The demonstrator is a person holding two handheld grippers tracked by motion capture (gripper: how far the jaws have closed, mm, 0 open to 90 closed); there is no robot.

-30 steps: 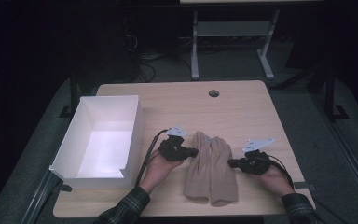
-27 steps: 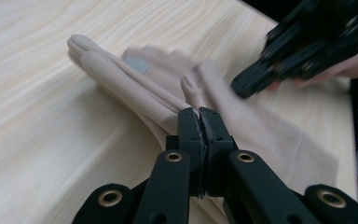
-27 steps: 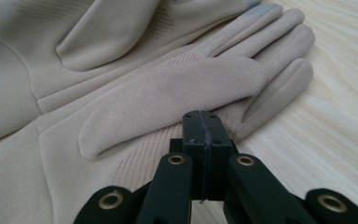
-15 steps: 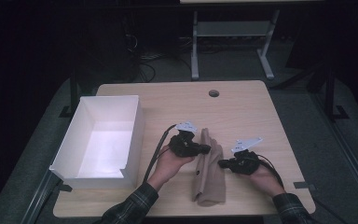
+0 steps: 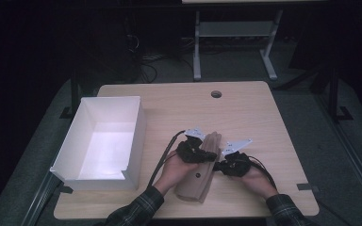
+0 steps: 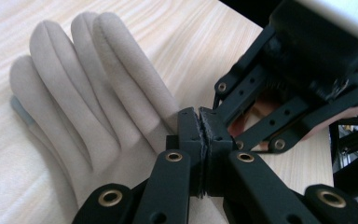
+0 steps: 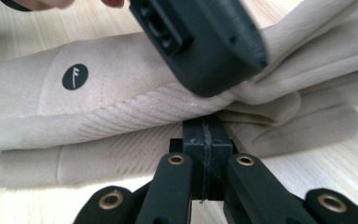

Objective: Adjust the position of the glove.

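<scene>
A pair of beige gloves [image 5: 198, 181] lies on the wooden table [image 5: 264, 122], one folded over the other. In the left gripper view the glove fingers [image 6: 74, 93] spread flat on the wood. My left gripper [image 5: 209, 156] sits on top of the stack, jaws shut on the upper glove's fabric, which bunches around it. My right gripper [image 5: 218, 165] meets it from the right, shut on the edge of the lower glove [image 7: 121, 107] by the ribbed cuff. A round black logo [image 7: 74, 76] marks the upper glove.
A white open box [image 5: 136, 136] stands on the table's left side, a hand's width from the gloves. A round cable hole [image 5: 216, 94] sits near the far edge. Beyond the table stand dark floor and a metal frame [image 5: 235, 37].
The two gloves lay side by side; now they overlap in a narrow stack. Both grippers have moved inward toward each other, the left one carrying its glove over the other.
</scene>
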